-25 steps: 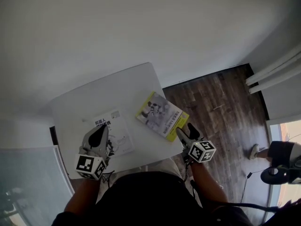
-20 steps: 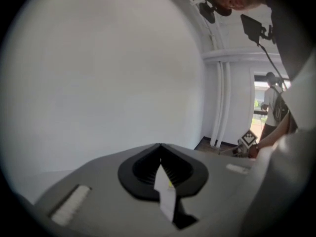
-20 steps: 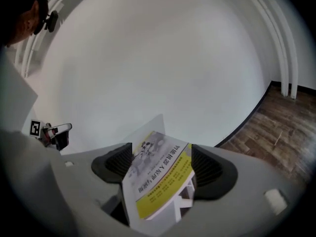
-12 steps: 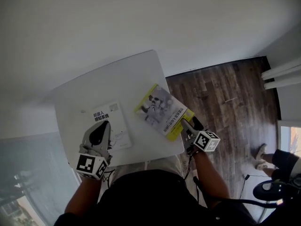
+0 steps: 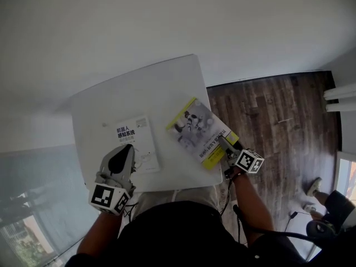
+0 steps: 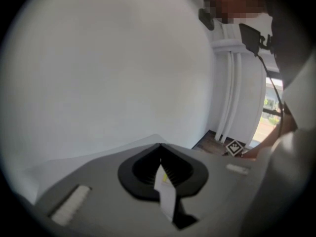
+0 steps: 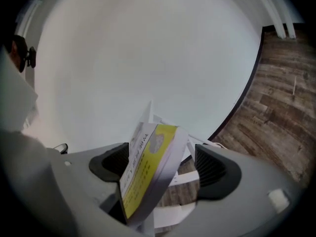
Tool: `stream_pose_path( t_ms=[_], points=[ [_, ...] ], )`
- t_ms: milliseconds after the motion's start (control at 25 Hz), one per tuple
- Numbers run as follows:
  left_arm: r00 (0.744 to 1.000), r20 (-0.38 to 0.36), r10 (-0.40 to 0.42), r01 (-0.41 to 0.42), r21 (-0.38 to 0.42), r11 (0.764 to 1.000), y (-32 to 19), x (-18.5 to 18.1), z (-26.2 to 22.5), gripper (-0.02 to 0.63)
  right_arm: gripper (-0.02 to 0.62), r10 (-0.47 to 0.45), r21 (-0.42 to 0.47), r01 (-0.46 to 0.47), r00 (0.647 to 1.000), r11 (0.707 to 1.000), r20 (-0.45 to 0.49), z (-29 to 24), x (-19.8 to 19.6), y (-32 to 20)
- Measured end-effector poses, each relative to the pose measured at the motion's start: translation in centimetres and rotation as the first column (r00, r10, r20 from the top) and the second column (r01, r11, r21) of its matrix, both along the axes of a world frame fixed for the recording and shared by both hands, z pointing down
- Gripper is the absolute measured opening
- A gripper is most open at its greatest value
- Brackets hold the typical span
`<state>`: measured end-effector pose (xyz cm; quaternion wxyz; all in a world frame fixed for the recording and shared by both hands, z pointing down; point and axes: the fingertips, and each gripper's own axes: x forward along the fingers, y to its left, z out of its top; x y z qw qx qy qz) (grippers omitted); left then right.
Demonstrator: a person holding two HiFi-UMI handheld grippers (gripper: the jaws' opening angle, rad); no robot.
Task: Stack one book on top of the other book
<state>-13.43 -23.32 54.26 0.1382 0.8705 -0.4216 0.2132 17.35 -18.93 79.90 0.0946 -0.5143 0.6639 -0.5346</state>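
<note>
2 books on white table (image 5: 150, 88): right gripper (image 5: 225, 144) jaws spread, just opened, loose around yellow book (image 5: 197, 128) near-right corner; left gripper (image 5: 123, 152) pinches white book (image 5: 132, 139) near edge.

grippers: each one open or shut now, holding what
Left gripper: shut on a thin white strip, unidentifiable.
Right gripper: open, jaws just opening, yellow-and-white paperback book between them, not gripped.

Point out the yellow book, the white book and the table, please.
yellow book (image 5: 200, 129): head view, middle of its cover.
white book (image 5: 144, 149): head view, cover just below the title.
table (image 5: 144, 93): head view, bare top beyond the books.
</note>
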Motion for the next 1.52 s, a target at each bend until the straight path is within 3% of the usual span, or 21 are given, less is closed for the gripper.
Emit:
stream_pose_path(
  t_ms=[240,400,760,1040,1520],
  points=[
    [1.000,0.014,0.002,-0.002,-0.007,1.000,0.3,0.3,0.0,0.003,0.409,-0.026,0.054,0.025,0.999,0.998,0.031,-0.1,-0.9,-1.3],
    [1.000,0.025,0.005,-0.005,-0.009,1.000,0.5,0.2,0.1,0.003,0.226,-0.054,0.098,0.053,0.998,0.994,0.013,-0.9,-1.4,-1.7],
    [0.999,0.000,0.037,-0.037,0.022,0.999,0.7,0.7,-0.7,0.003,0.122,-0.048,0.146,0.051,0.998,0.988,-0.027,-2.8,-1.4,-1.7],
    [0.998,-0.051,0.037,-0.036,0.031,0.999,2.0,0.0,-0.7,0.003,0.078,-0.013,0.189,0.014,1.000,0.982,-0.008,-6.0,-2.0,-1.0],
    [0.996,-0.089,0.009,-0.006,0.027,1.000,4.3,-5.5,0.1,0.003,0.075,0.053,0.247,-0.042,0.998,0.968,-0.038,-10.2,-4.3,0.5]
  ],
)
